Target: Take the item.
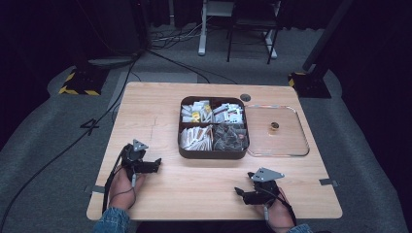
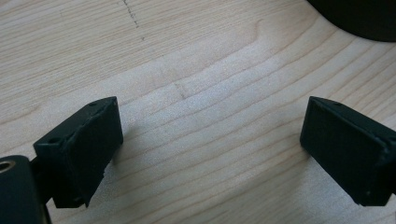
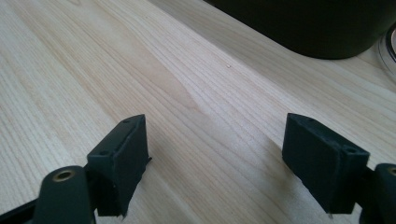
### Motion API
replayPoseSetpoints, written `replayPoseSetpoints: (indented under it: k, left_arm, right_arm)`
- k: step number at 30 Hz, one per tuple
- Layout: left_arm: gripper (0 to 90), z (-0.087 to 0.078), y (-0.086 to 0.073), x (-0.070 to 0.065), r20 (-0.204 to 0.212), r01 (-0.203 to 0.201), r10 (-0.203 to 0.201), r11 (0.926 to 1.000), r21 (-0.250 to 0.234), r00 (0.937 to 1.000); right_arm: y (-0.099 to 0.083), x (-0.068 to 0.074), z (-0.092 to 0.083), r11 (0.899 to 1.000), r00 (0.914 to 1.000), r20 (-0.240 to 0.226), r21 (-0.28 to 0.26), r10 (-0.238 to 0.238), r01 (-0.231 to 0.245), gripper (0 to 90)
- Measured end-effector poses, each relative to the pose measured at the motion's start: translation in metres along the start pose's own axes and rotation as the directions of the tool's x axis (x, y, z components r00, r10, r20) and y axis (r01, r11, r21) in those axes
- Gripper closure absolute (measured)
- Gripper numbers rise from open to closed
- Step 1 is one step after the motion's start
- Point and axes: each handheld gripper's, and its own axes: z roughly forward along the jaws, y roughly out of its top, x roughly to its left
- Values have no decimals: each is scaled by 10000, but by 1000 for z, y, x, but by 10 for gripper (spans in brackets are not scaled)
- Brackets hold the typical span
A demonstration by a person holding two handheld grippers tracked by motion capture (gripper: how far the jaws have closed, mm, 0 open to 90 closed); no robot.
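A dark brown box (image 1: 213,153) with four compartments stands at the middle of the wooden table (image 1: 160,111). Its compartments hold several white and yellow sachets and dark wrapped packets. My left gripper (image 1: 156,164) rests near the table's left front, its jaws wide apart over bare wood (image 2: 210,135), open and holding nothing. My right gripper (image 1: 239,192) lies near the front edge right of centre, also open over bare wood (image 3: 215,140). A dark edge of the box (image 3: 308,28) shows ahead of the right jaws, and a corner of the box (image 2: 359,18) ahead of the left.
A clear lid (image 1: 277,131) with a small brown knob lies flat just right of the box. A round hole (image 1: 245,97) sits in the table behind it. Beyond the table are stand bases, cables and a chair on grey carpet.
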Motion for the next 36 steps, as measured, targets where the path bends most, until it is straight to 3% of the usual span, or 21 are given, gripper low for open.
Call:
replayPoseSetpoints:
  k: [11,15,20,29,36]
  left_arm:
    - [61,0,0,0,0,2,-2,10000,0,10000]
    - [61,0,0,0,-1,2,-2,10000,3,10000]
    - [61,0,0,0,1,1,-1,10000,5,10000]
    - [61,0,0,0,-5,1,-1,10000,2,10000]
    - [61,-1,-1,-1,-51,-6,5,10000,-17,10000]
  right_arm:
    - [-1,-1,-1,9999,9999,93,-84,143,-142,283]
    - [-1,-7,-5,9967,9966,-254,-194,779,-784,328]
    - [1,-4,-5,9981,9980,-162,-79,615,-617,366]
    - [25,-9,-25,9930,9899,-941,-436,1057,-1102,413]
    - [52,-17,-39,9931,9924,-889,-728,855,-921,428]
